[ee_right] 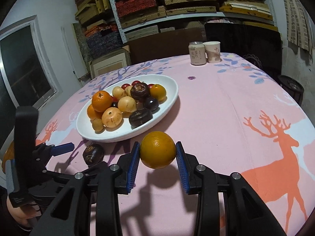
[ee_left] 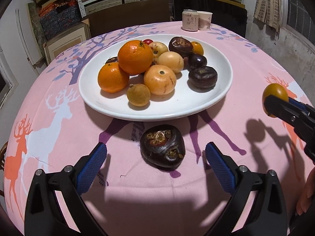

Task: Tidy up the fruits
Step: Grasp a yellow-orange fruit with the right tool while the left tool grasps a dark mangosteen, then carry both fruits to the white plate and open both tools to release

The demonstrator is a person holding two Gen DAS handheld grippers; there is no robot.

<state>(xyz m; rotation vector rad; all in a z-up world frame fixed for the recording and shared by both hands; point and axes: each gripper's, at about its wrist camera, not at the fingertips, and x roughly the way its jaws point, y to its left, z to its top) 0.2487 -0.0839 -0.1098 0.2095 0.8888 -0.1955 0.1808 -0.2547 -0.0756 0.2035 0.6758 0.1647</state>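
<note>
Pink deer-print surface (ee_left: 226,129), can (ee_right: 196,53) and cup (ee_right: 212,51) at far edge. White plate (ee_left: 110,106) far of centre, heaped with fruit: oranges, pale round ones, dark ones. Left claw (ee_left: 155,157) spread wide, touching nothing; dark fruit (ee_left: 162,147) on the cloth between its fingers, just near of the plate. Right claw (ee_right: 157,153) clamped on a yellow fruit (ee_right: 157,149), lifted clear of the cloth, right of the plate.
</note>
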